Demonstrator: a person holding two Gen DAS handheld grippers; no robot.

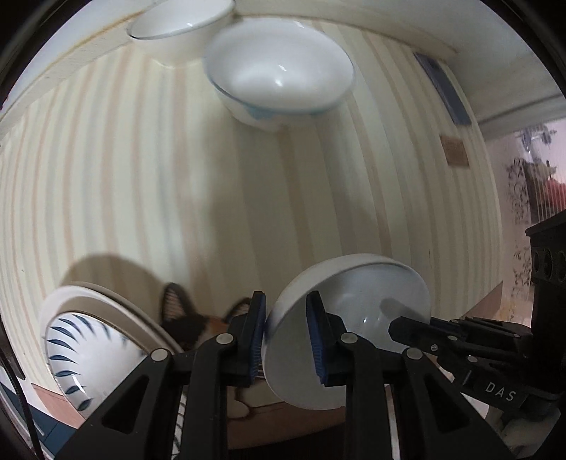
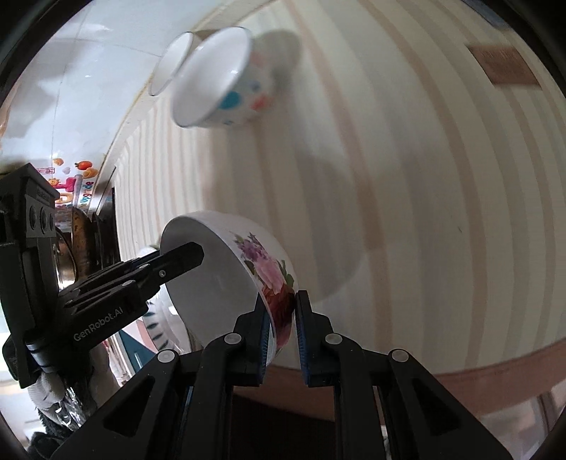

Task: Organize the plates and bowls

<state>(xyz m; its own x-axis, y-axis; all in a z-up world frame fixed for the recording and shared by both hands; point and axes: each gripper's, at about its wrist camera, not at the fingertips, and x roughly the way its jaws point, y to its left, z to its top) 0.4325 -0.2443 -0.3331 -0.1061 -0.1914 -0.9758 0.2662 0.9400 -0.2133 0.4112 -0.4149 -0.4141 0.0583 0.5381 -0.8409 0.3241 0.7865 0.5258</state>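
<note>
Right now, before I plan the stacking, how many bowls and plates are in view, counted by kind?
Bowls: 3 (floral bowl held up, dotted bowl and plain white bowl on the table)
Plates: 1 (blue-leaf plate; the rim behind it may be a second plate, but I cannot tell)
Total: 4

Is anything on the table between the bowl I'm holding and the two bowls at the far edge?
Nothing visible. Only striped tablecloth lies between the held bowl and the blue-trimmed bowl, with the second bowl behind it; the patterned plate sits off left.
</note>
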